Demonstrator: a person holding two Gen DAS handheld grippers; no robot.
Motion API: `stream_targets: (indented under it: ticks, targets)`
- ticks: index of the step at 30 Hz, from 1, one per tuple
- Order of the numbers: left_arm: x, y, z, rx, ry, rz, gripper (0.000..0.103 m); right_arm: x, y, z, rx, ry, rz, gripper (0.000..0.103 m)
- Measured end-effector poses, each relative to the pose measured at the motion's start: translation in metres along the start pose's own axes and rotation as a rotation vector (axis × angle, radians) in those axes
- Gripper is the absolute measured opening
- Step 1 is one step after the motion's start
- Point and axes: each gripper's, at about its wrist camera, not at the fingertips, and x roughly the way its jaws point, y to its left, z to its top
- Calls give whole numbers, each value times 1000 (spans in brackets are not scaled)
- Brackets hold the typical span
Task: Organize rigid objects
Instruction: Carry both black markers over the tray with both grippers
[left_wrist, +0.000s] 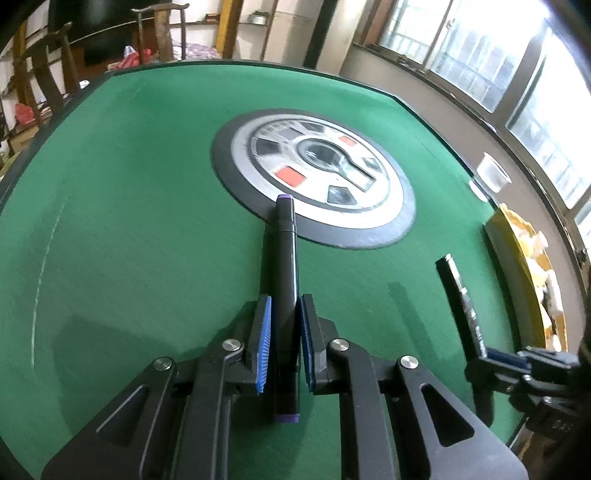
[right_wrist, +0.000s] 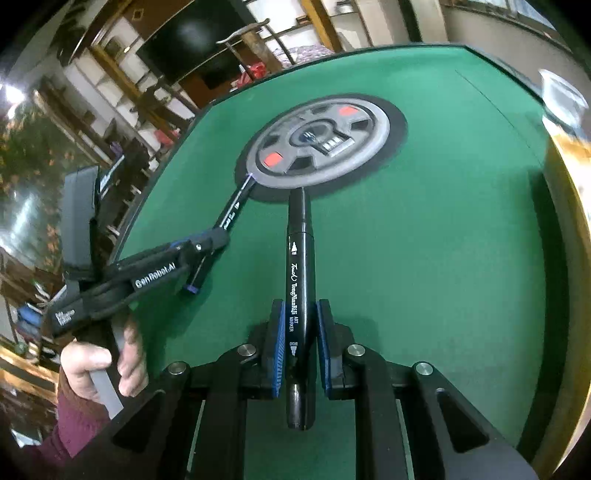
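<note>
In the left wrist view my left gripper (left_wrist: 284, 306) is shut on a black marker with purple end caps (left_wrist: 282, 251). The marker points toward the round panel (left_wrist: 314, 173) in the middle of the green table (left_wrist: 129, 184). In the right wrist view my right gripper (right_wrist: 301, 310) is shut on a second black marker with white lettering (right_wrist: 301, 266), which also points at the panel (right_wrist: 317, 147). Each view shows the other tool. The right gripper (left_wrist: 484, 360) and its marker (left_wrist: 458, 291) are low on the right. The left gripper (right_wrist: 212, 242) and its marker (right_wrist: 232, 214) are on the left.
A clear plastic cup (left_wrist: 493, 173) stands near the table's right edge, with a yellow tray (left_wrist: 517, 266) of pale items beside it. A hand (right_wrist: 96, 365) in a dark red sleeve holds the left tool. Chairs and shelves stand beyond the far edge.
</note>
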Motion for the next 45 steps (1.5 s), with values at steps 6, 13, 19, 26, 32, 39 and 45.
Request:
stream_targets:
  ticks: [6, 13, 19, 26, 32, 39, 45]
  targets:
    - [-13, -31, -30, 71, 0, 43, 12, -12, -19, -14, 28, -7, 19, 14]
    - [-43, -53, -48, 30, -58, -20, 12, -4, -20, -12, 39, -40, 42, 14]
    - [-51, -83, -50, 55, -85, -51, 12, -16, -23, -26, 34, -72, 70, 14]
    - [-49, -117, -53, 104, -79, -57, 12, -38, -38, -29, 52, -134, 77, 14]
    - [-58, -146, -49, 144, -100, -87, 12, -68, -58, -33, 80, -206, 84, 14]
    - [-64, -192, -46, 224, -102, -141, 12, -102, -84, -40, 127, -289, 65, 14]
    - [-64, -232, -40, 278, -87, -204, 12, -133, -112, -52, 183, -352, 19, 14]
